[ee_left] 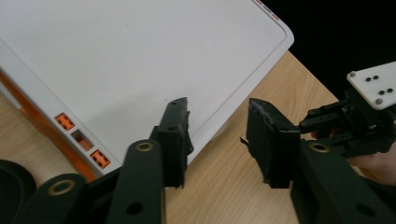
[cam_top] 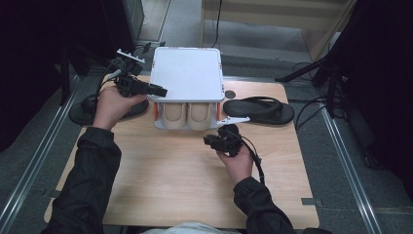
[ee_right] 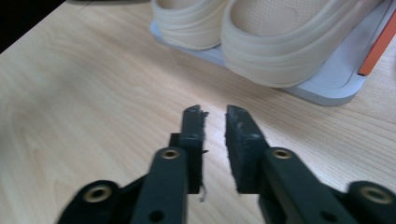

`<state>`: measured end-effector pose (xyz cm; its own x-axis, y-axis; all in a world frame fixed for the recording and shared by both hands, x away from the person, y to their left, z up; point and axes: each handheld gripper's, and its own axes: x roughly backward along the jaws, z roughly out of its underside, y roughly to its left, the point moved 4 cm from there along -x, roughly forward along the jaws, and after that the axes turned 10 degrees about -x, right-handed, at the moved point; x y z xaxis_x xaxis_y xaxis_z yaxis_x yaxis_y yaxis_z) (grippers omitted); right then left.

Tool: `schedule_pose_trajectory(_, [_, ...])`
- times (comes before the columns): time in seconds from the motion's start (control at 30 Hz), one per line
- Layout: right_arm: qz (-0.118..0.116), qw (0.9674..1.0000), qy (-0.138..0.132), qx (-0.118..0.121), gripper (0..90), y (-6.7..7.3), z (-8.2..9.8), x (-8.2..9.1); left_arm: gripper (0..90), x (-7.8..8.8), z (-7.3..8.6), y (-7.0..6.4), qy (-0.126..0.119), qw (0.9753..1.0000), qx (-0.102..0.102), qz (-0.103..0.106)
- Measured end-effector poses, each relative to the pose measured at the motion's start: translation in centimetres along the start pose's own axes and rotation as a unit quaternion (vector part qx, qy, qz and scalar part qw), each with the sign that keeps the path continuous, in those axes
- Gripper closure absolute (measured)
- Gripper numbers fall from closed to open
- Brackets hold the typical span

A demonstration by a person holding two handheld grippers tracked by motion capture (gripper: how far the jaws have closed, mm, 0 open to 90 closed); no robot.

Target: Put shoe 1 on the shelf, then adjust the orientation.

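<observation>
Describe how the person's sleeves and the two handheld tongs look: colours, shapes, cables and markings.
Both forearms wear dark, slightly shiny jacket sleeves. The left tongs and right tongs are black, with flat rectangular pads and brass-coloured pivot rivets. Each carries a pale three-cornered plate; the right one's shows black screw heads. A black cable trails from the right tongs.

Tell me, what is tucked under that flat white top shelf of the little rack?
Under the flat white top shelf, a pair of cream rubber slippers sits side by side on the lower white tray. Only their rounded ends show; the shelf covers the rest.
</observation>
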<state>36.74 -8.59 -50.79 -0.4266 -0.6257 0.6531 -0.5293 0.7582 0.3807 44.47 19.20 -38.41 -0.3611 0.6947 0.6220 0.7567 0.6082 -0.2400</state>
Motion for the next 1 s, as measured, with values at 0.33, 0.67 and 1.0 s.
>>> schedule_pose_trajectory(0.33, [-0.052,0.9977,-0.029,0.031,53.9,-0.5,0.0,2.4,43.7,2.6,1.9,0.0,-0.013,0.999,0.03,-0.03])
schedule_pose_trajectory(0.67, [-0.099,0.9932,-0.028,0.055,55.7,-0.5,0.6,3.8,51.6,4.6,5.2,1.9,-0.012,0.9943,0.061,-0.086])
schedule_pose_trajectory(1.0, [-0.06,0.9946,-0.035,0.078,52.4,-1.7,0.5,4.7,77.8,4.0,7.4,3.9,-0.023,0.9905,0.08,-0.109])
